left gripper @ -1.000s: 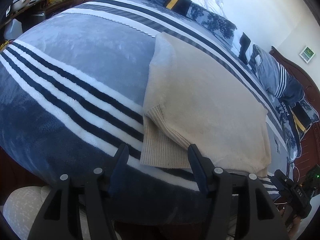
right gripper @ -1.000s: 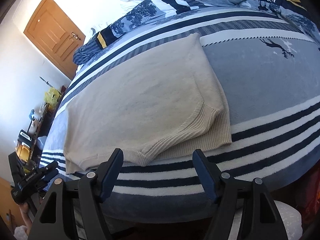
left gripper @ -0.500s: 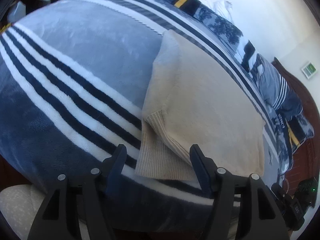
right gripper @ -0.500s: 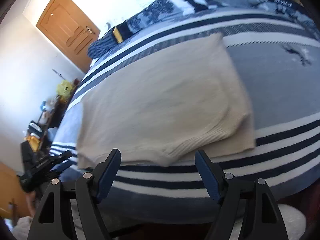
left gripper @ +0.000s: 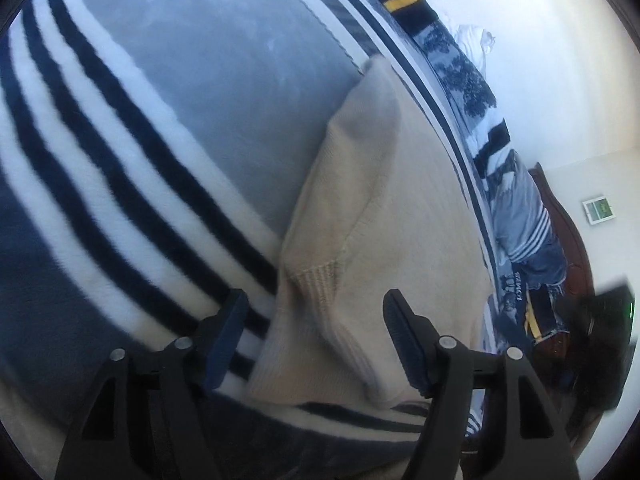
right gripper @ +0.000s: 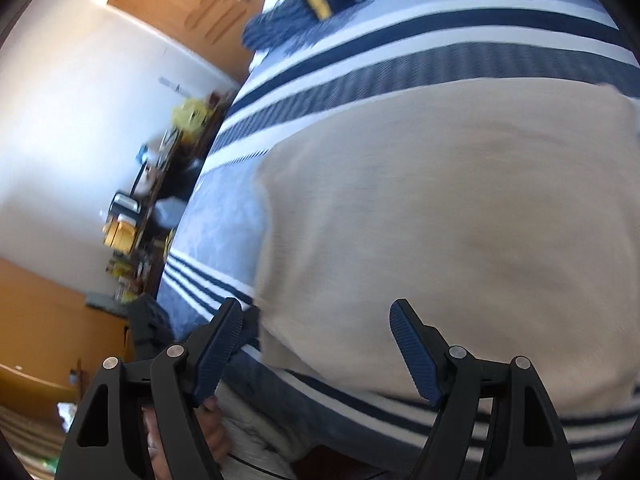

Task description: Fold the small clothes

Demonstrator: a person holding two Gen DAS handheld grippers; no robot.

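Hovering, left view: the left gripper (left gripper: 314, 334) hangs over the ribbed corner of the cream sweater (left gripper: 384, 216), jaws spread and just been widening, cloth below them but not pinched.
Sweater's place: flat on the striped blanket (left gripper: 120, 152), piled bedding (left gripper: 516, 208) beyond.
Right view: the right gripper (right gripper: 316, 344) stands spread above the sweater's (right gripper: 440, 208) near edge, gripping nothing; blurred.
Background: door (right gripper: 192, 8).
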